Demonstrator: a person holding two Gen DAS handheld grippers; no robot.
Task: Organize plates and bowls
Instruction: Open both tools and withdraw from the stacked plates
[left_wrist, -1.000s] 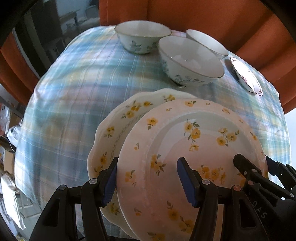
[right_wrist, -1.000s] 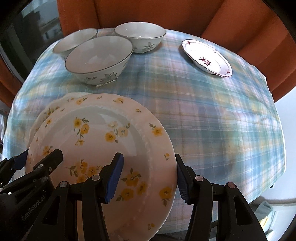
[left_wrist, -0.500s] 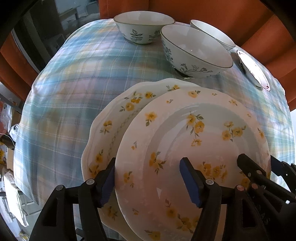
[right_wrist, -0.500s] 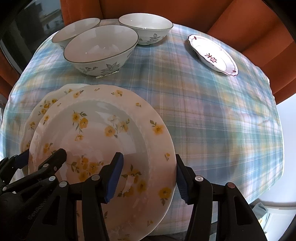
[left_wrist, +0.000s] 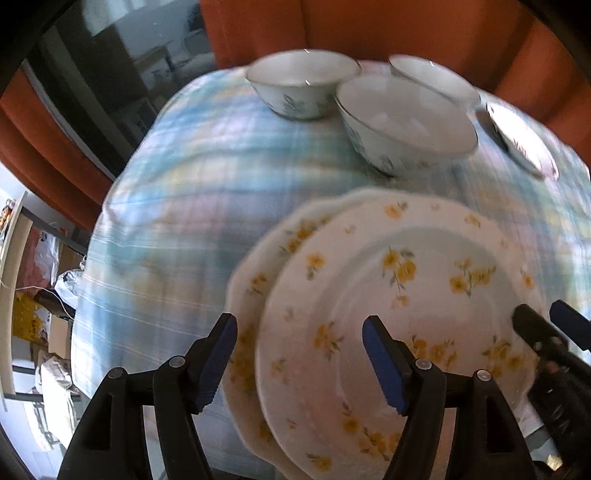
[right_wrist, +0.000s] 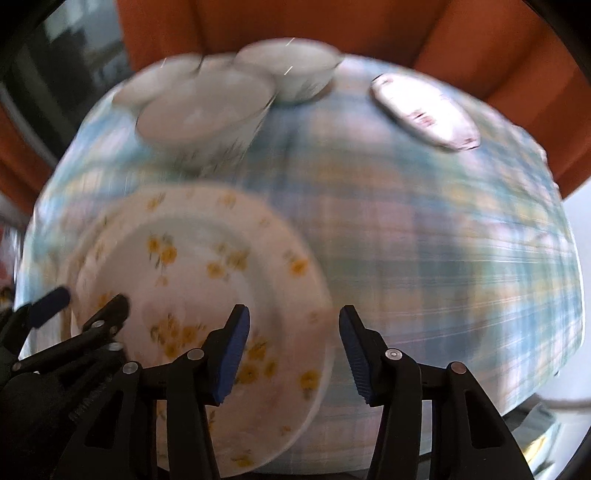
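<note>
A yellow-flowered plate (left_wrist: 406, 295) lies on a second, scalloped flowered plate (left_wrist: 255, 273) at the near edge of the plaid-covered table (left_wrist: 184, 206). My left gripper (left_wrist: 299, 354) is open, its jaws astride the left rims of both plates. My right gripper (right_wrist: 293, 354) is open, its jaws astride the top plate's (right_wrist: 207, 280) right rim. Each gripper shows at the edge of the other's view. Three white bowls (left_wrist: 402, 125) stand at the far side. A small plate with red marks (right_wrist: 424, 110) lies far right.
Orange curtains (left_wrist: 406, 29) hang behind the table. A dark window (left_wrist: 92, 74) and cluttered floor items (left_wrist: 40, 314) are to the left. The tablecloth drops off at the near and right edges (right_wrist: 554, 332).
Both grippers have pulled back and risen slightly from the plates; the left jaws stand wider from the rims. The top plate now rests on the lower one. Both views are motion-blurred.
</note>
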